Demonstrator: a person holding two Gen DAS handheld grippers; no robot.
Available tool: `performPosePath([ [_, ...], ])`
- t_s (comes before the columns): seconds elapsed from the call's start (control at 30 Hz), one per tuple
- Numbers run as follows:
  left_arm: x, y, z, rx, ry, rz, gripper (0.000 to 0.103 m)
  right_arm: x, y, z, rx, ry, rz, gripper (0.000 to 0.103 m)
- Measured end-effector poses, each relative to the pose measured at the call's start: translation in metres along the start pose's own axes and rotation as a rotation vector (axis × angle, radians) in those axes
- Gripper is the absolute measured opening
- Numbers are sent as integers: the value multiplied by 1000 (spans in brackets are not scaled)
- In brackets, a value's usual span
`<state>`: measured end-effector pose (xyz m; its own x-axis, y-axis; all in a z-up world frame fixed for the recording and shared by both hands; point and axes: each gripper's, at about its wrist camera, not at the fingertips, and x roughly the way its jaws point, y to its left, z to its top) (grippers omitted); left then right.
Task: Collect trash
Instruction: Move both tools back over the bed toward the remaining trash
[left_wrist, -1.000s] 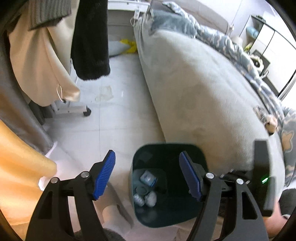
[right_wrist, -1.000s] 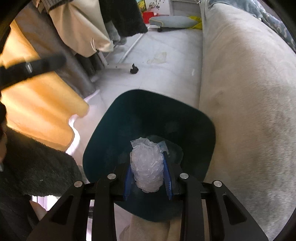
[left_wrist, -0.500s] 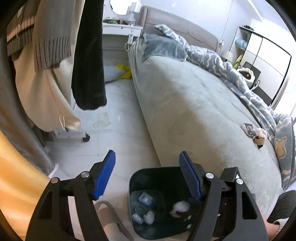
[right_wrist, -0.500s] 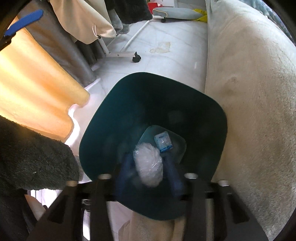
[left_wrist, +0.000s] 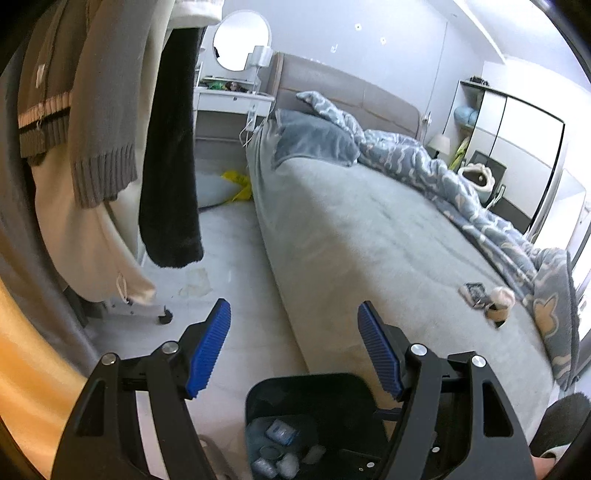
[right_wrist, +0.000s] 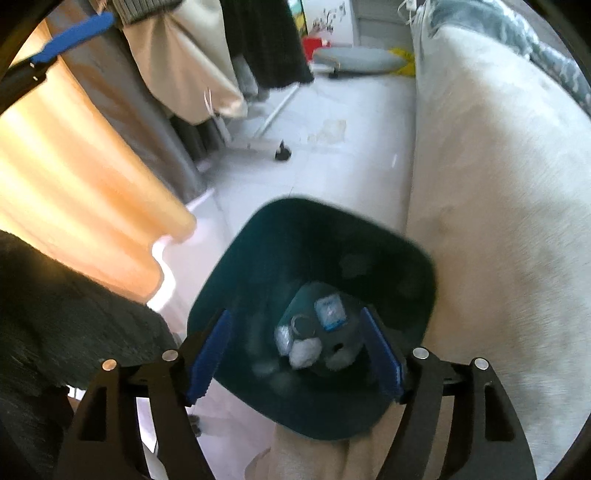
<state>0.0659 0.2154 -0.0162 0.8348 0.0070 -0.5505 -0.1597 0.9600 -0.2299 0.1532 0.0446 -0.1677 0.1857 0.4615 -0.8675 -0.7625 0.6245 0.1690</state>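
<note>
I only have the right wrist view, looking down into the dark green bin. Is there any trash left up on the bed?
Observer: Yes. The left wrist view shows a small dark wrapper and a beige crumpled piece lying on the grey bed, near the blue patterned blanket.
Operator: Is the left gripper carrying anything?
Observer: No. The left gripper is open with nothing between its blue pads, hanging over the floor beside the bed.
Operator: And my right gripper, is it clear?
Observer: The right gripper has its jaws opening with nothing between them; the white wads lie at the bottom of the bin.
</note>
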Motion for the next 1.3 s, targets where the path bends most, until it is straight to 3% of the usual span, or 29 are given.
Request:
performPosePath([
  [0.17,-1,-21,8,0,-32,-32,73,-39,-21,5,30,-101,-35,79],
  [0.5,11,-77,11,39,-41,-101,74,-117,-99,-9,162,-276,-146,82],
  [0.97,46,-160,-5,115,12,-187,77,-181,-196,-51,269,-367,-279,85],
  [1.3,68,-198,-14,121,61,-241,80,-206,-231,-75,298,-411,-333,87],
])
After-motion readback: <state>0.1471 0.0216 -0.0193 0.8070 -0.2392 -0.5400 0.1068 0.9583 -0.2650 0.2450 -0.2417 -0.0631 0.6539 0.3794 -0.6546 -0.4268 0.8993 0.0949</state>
